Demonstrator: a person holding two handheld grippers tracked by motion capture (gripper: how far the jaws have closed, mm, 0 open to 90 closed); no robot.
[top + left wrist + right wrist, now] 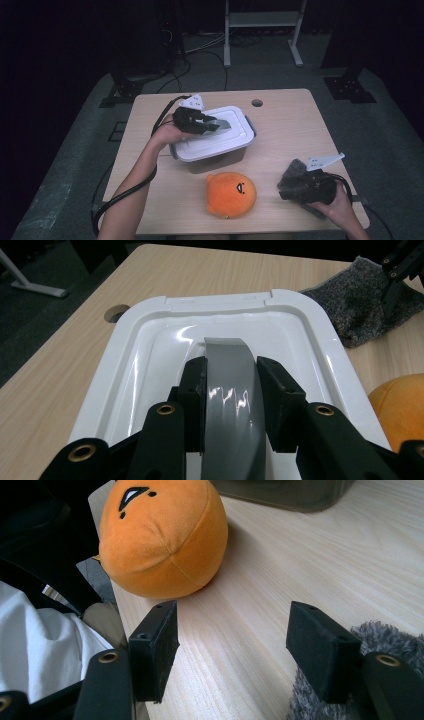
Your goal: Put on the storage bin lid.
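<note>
Grey plastic handle [227, 390] on white lid [320, 335] of the clear storage box [212, 142], centre of high view: left gripper [200, 122] has its fingers [192, 395] closed on it, one each side, touching. Box sits on light wood tabletop [290, 130]. Round orange plush toy w/ small black face [231, 194] lies just below the box in frame, apart from it. Right gripper [295, 186] at lower right, fingers [152, 647] wide apart, holding nothing, hovering over bare wood w/ fuzzy grey cloth [380, 635] beside one finger; plush at upper left of right gripper view.
</note>
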